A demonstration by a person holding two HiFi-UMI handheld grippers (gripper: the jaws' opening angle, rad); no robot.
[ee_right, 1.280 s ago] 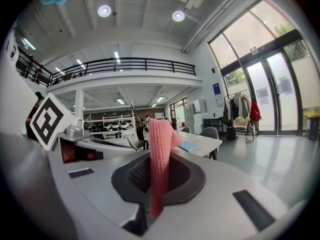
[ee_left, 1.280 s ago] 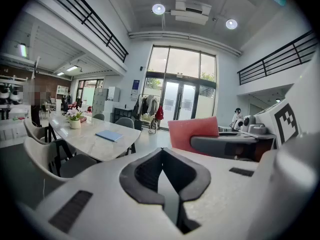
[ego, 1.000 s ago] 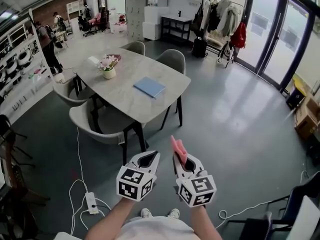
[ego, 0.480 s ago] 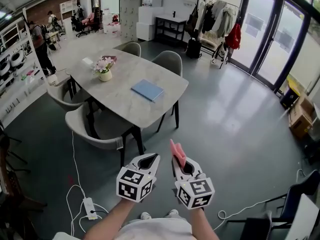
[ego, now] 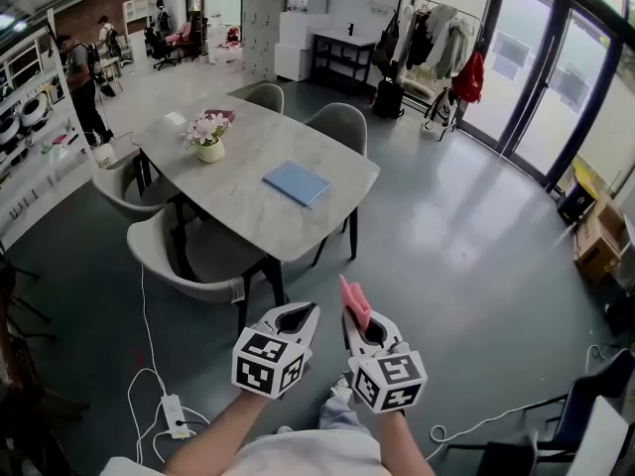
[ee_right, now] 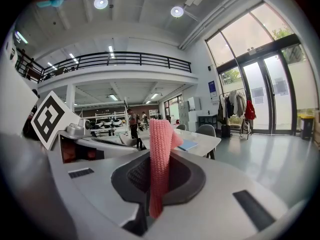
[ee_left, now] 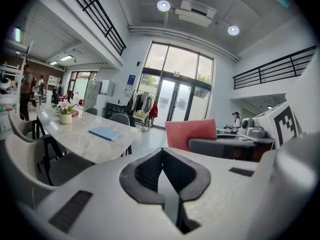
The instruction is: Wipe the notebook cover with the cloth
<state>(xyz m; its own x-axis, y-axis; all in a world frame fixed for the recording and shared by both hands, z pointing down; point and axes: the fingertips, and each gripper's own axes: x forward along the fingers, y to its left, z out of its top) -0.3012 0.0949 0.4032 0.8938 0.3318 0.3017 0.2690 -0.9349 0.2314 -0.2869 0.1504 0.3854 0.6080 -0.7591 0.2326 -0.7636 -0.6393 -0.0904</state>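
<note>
A long, pale grey stone-look tabletop [ego: 250, 145] stands in a large open hall, seen from a head camera looking down across a dark grey floor [ego: 466, 256]. A thin pale blue rectangular notebook [ego: 296, 182] lies flat and closed on the tabletop, toward its nearer end, with bare surface all around it. At the far end of the tabletop sits a small white pot of pink flowers [ego: 209, 144], well apart from the notebook. Grey padded chairs [ego: 336, 123] are drawn up along the tabletop's sides. Both handheld tools are well short of the tabletop, held side by side over the floor on its near side. The white left gripper [ego: 299, 311] has its dark-padded jaws closed together with nothing between them. The white right gripper [ego: 363, 317] is clamped on a pink knitted cloth [ego: 354, 300]; the cloth stands upright out of the jaws, and its top folds over toward the tabletop. Neither gripper nor the cloth touches the notebook.
</note>
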